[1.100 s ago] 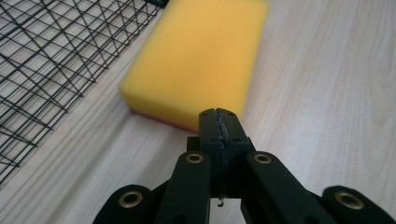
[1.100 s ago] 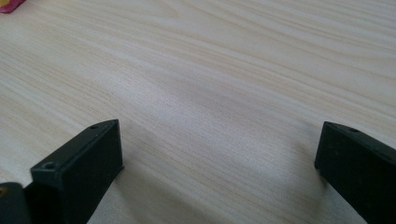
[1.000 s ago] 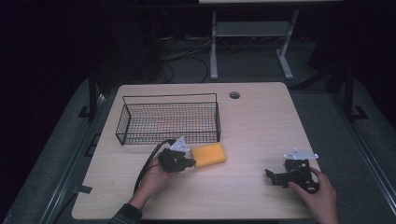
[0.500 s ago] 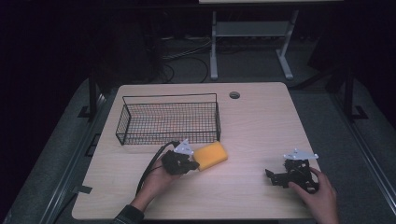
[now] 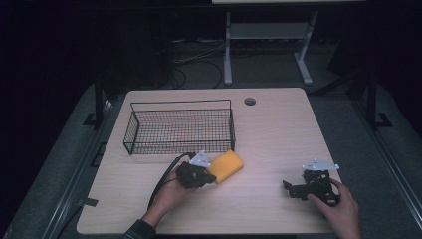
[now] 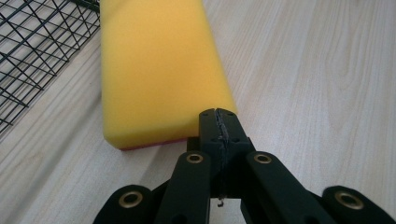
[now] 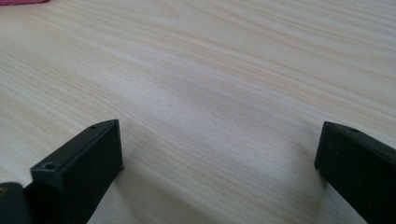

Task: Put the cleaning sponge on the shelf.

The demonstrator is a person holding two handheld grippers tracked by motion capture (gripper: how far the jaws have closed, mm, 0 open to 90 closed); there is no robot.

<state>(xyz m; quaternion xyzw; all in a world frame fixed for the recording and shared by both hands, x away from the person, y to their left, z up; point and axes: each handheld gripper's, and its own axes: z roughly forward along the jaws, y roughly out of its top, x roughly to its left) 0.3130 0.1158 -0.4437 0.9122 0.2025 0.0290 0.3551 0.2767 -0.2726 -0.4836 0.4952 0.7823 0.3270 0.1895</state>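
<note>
The left claw (image 6: 218, 114) was fully closed, empty, its tip touching the yellow sponge (image 6: 159, 70), which lay on the surface (image 5: 268, 129) beside the wire basket (image 5: 179, 129). The right claw (image 7: 217, 154) stood wide open, empty.

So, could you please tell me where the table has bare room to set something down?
The widest bare stretch of the table lies right of the wire basket, from the cable hole to the right gripper. It is crowded where the yellow sponge lies by the shut left gripper near the basket.
</note>
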